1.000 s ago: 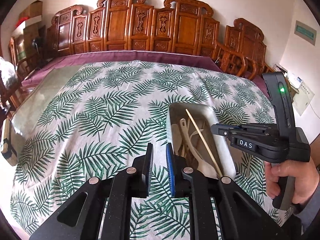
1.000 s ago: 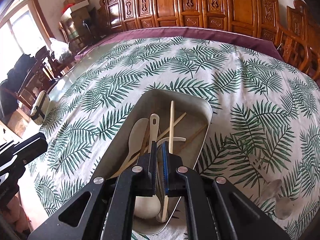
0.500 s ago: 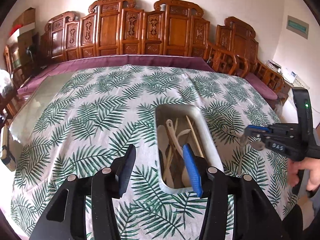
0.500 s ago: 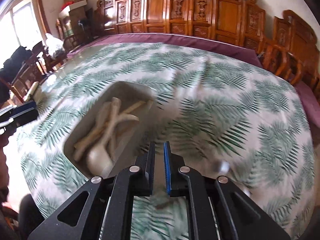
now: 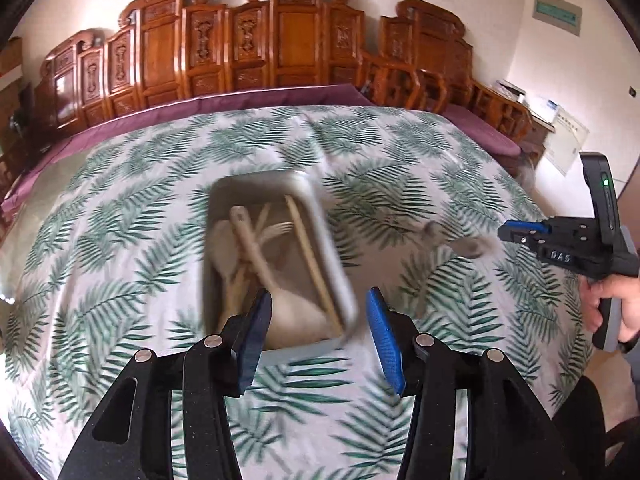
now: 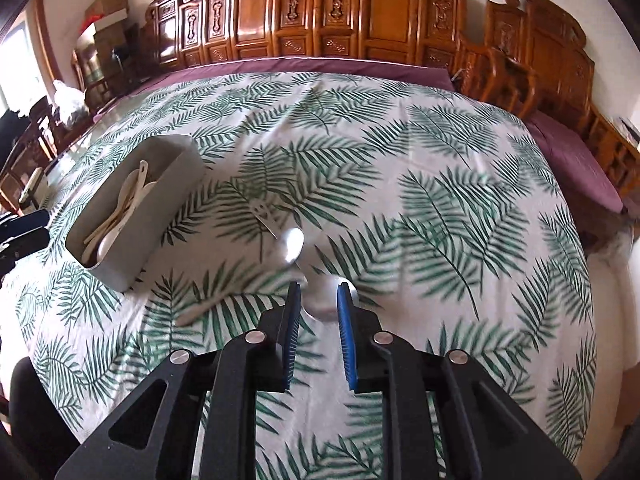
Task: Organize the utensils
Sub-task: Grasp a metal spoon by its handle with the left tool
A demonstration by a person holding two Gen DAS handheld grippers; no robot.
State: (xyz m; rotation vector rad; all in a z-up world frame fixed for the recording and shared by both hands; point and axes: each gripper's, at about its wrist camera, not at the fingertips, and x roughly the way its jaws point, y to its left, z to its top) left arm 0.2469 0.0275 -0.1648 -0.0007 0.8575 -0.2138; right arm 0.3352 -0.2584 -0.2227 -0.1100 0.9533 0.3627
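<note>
A grey bin (image 5: 276,256) (image 6: 136,204) on the fern-print tablecloth holds cream spoons, a fork and chopsticks (image 5: 308,252). My left gripper (image 5: 316,320) is open and empty, with the bin's near end between its fingers. My right gripper (image 6: 318,312) (image 5: 508,232) is open a little and empty, just above loose pale utensils on the cloth: a spoon (image 6: 292,244), a slotted spatula (image 6: 262,216) and a stick (image 6: 200,312). A blurred pale shape lies between its fingertips.
Carved wooden chairs (image 6: 360,16) line the far side of the round table. A purple cloth edge (image 6: 320,66) runs along the back. A white device (image 6: 34,186) lies at the far left.
My left gripper opened wide and moved over the bin's near end. My right gripper left the bin, swung right over the loose utensils, and opened slightly.
</note>
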